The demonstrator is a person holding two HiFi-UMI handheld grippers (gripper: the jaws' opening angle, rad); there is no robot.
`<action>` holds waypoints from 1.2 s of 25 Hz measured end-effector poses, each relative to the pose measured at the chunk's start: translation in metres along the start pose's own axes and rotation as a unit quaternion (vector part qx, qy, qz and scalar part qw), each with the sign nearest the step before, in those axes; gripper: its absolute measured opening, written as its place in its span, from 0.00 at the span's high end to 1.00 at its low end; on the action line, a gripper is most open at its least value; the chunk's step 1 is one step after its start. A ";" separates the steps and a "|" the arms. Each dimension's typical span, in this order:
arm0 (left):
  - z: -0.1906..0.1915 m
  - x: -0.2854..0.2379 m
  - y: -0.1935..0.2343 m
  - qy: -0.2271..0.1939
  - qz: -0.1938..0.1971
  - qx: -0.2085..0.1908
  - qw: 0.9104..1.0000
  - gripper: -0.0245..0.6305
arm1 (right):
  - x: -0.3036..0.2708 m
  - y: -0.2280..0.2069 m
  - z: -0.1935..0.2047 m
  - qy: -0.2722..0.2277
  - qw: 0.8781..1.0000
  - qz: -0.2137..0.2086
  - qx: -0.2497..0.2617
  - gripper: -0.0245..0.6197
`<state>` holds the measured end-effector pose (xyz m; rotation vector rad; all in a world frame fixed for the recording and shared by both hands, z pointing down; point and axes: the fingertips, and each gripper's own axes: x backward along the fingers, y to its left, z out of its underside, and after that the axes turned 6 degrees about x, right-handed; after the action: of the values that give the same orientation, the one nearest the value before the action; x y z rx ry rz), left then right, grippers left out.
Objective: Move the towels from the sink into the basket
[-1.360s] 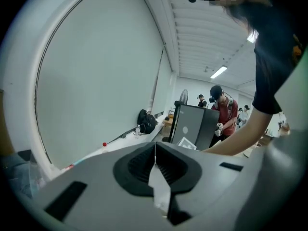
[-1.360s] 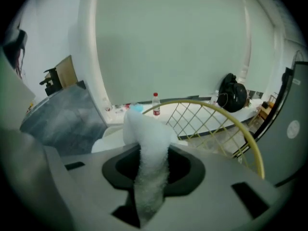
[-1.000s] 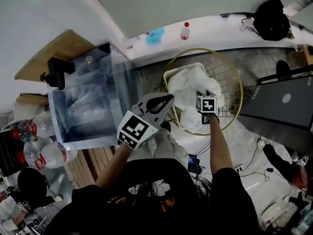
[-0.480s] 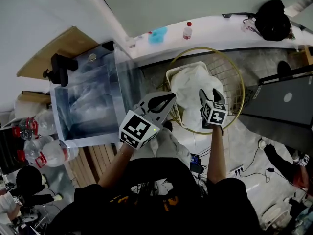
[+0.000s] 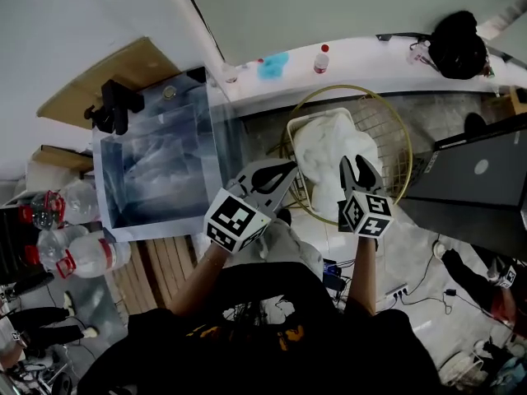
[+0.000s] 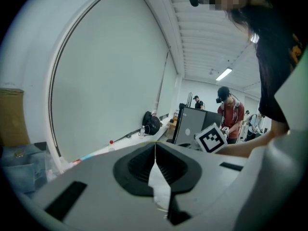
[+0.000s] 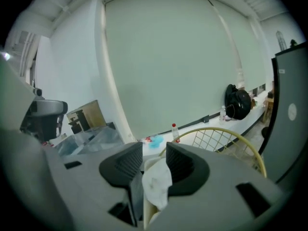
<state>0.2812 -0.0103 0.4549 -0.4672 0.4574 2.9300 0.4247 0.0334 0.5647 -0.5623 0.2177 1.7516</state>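
Compared with one second before, the right gripper had come up out of the basket and stood nearer to the head camera, so its marker cube looked larger. The left gripper had kept almost the same place, between sink and basket.

The sink was the biggest thing, a deep shiny basin at the left with a black fitting at its far corner. Inside it only pale, glossy folds showed — whether these were towels could not be told. Just to the right of it stood the round basket of golden wire, below a white ledge. The white towels lay heaped in the basket, on its left half, and the right gripper hovered above this heap without touching it.

The jaws of the right gripper had just been closing, yet a gap was left between the pads. White towel cloth showed low in this gap, and the pads did not press on it. The jaws of the left gripper were pressed together at the tips, pinching nothing that could be seen.

On the ledge stood a small bottle with a red cap, and near it a blue object — too small to name.
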 end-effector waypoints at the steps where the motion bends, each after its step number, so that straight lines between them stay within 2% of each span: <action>1: -0.001 0.006 -0.001 -0.003 -0.001 0.000 1.000 0.95 | 0.006 0.008 -0.005 -0.005 1.000 -0.005 0.001 0.73; 7: -0.004 0.052 0.000 -0.026 -0.015 0.000 1.000 0.95 | 0.033 0.061 -0.025 -0.032 0.999 -0.029 0.017 0.74; 16: 0.016 0.150 -0.007 -0.056 -0.047 0.005 0.997 0.95 | 0.076 0.158 -0.037 -0.057 0.994 -0.079 0.059 0.74; 22: 0.035 0.225 -0.002 -0.073 -0.083 0.017 0.994 0.95 | 0.106 0.241 -0.042 -0.075 0.985 -0.127 0.087 0.75; 30: 0.058 0.305 0.001 -0.102 -0.127 0.019 0.986 0.95 | 0.137 0.347 -0.038 -0.105 0.968 -0.197 0.117 0.82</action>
<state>-0.0228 0.0348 0.4092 -0.2003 0.3942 2.6801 0.0817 0.0444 0.4144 -0.2251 0.1478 1.3622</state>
